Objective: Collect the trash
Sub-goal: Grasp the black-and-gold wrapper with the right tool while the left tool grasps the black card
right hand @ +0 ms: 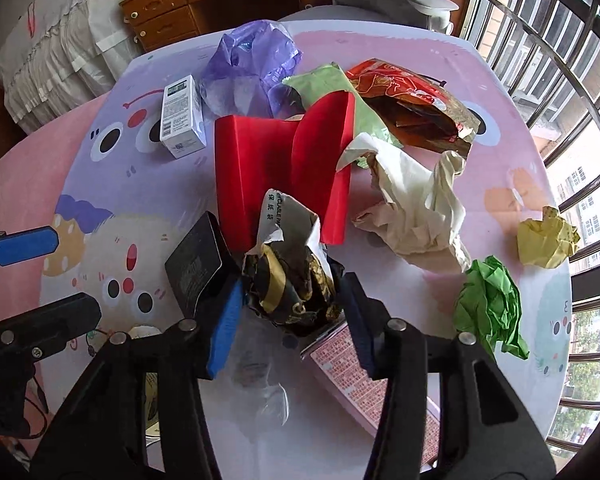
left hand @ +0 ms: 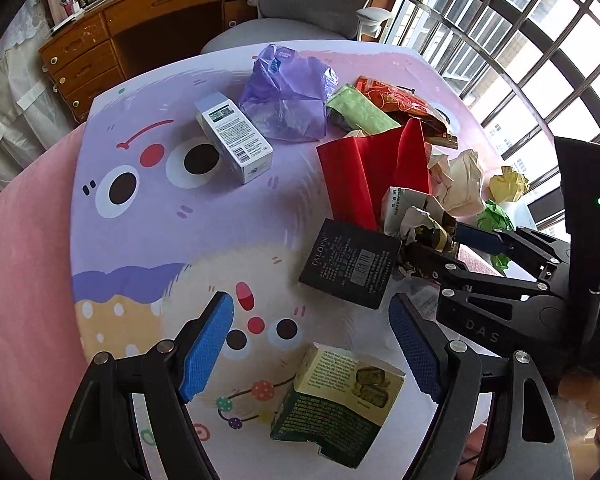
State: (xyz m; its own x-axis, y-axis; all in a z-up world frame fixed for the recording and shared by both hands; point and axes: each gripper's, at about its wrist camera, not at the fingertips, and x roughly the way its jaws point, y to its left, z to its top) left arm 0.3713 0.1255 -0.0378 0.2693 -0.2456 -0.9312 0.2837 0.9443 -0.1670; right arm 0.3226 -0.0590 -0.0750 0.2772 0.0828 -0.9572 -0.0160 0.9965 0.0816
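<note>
A round table covered by a pastel cartoon-print mat (left hand: pixel 148 240) fills both views, with trash scattered over it. No bin or other container shows in either picture; the only holders are packages. A green and yellow cardboard box with a torn-open flap (left hand: pixel 336 400) lies at the lower centre of the left wrist view, and what is inside it cannot be told. A white rectangular carton with printed labels (left hand: pixel 232 136) lies closed at the upper left of the mat, just beside a crumpled purple plastic bag (left hand: pixel 288 92).

The right gripper (right hand: pixel 292 304) is closed around a crumpled black, gold and white paper wrapper (right hand: pixel 296 280), which sits between its blue pads (right hand: pixel 224 328) at the centre of the right wrist view, touching both. Just left of it lies a flat black square box with white print (right hand: pixel 194 264); behind it stands a folded red card sheet (right hand: pixel 276 164).

The left gripper (left hand: pixel 312 344) hangs with its jaws spread wide and nothing between them; the green and yellow box lies below and between its fingers, untouched.

To the right in the right wrist view lie a crumpled cream paper (right hand: pixel 416 208), a green paper ball (right hand: pixel 492 304) and a yellow paper ball (right hand: pixel 548 236); a red and brown foil snack bag (right hand: pixel 412 100) lies at the upper right.
</note>
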